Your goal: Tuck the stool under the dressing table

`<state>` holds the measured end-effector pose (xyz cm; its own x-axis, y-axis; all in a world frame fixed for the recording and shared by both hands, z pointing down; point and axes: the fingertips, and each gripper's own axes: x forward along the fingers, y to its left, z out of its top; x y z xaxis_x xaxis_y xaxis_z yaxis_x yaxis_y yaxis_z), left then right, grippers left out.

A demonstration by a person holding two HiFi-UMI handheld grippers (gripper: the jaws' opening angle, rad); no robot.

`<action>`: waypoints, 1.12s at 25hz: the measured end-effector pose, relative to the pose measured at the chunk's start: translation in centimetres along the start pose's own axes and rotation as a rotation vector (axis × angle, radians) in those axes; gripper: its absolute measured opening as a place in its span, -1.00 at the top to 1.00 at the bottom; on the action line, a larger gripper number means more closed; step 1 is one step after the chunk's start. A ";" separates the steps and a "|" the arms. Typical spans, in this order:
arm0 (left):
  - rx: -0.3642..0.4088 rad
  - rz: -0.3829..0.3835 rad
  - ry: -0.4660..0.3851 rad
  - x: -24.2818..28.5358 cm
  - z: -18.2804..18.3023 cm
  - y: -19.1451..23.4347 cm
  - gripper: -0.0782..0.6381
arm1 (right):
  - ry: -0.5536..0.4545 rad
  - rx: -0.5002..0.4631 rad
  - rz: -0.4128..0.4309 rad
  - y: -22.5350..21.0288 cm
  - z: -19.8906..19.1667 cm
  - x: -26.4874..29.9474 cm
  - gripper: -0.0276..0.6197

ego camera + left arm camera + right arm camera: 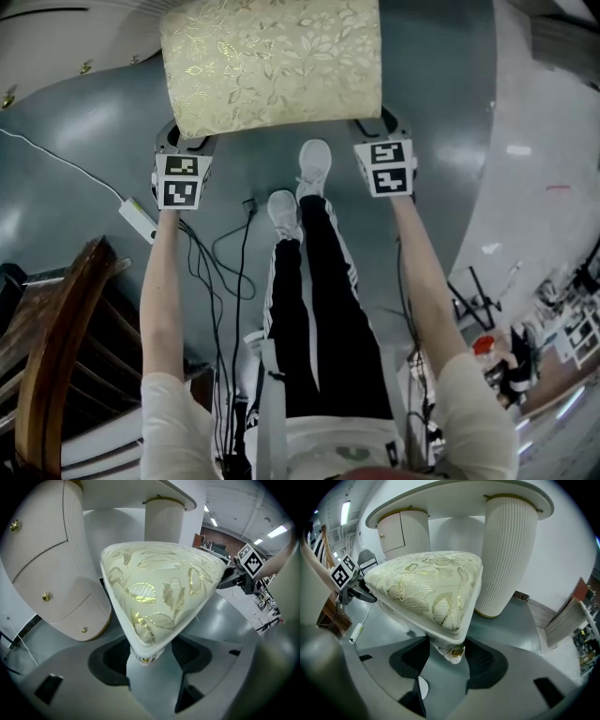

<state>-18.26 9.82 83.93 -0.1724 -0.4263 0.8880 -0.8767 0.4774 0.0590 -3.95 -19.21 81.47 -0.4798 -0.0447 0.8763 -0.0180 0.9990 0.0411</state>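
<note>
The stool (272, 61), topped with a gold-leaf cushion, is seen at the top centre of the head view, short of the dressing table (47, 47), whose curved cabinet fills the upper left corner; it is not yet tucked in. It is held by its two near corners only. The left gripper (145, 654) is closed on the corner at the seat's lower left and the right gripper (451, 652) on the one at its lower right, each with jaws partly apart and pads pressed against the corner post beneath the cushion. Whether the legs are clear of the floor cannot be told. With so narrow a hold, the far edge could dip, or the seat could be twisted out of the pads, if the push is uneven. In the right gripper view a ribbed pedestal (506, 550) stands just beside the seat's right corner, so the cushion could be driven against it by a skewed approach. Lower in the head view, cables (220, 253) and a power strip (139, 217) lie near the shoes (314, 167), where a forward step could be snagged.
</note>
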 end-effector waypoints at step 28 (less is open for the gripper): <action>-0.011 0.113 -0.219 6.2 13.8 8.2 0.00 | -0.199 -0.034 -0.068 -9.6 13.1 7.9 0.20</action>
<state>-32.70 0.47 83.57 -0.3638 -0.5254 0.7692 -0.8416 0.5394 -0.0296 -19.07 -29.11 81.73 -0.6420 -0.1070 0.7592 -0.0286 0.9929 0.1157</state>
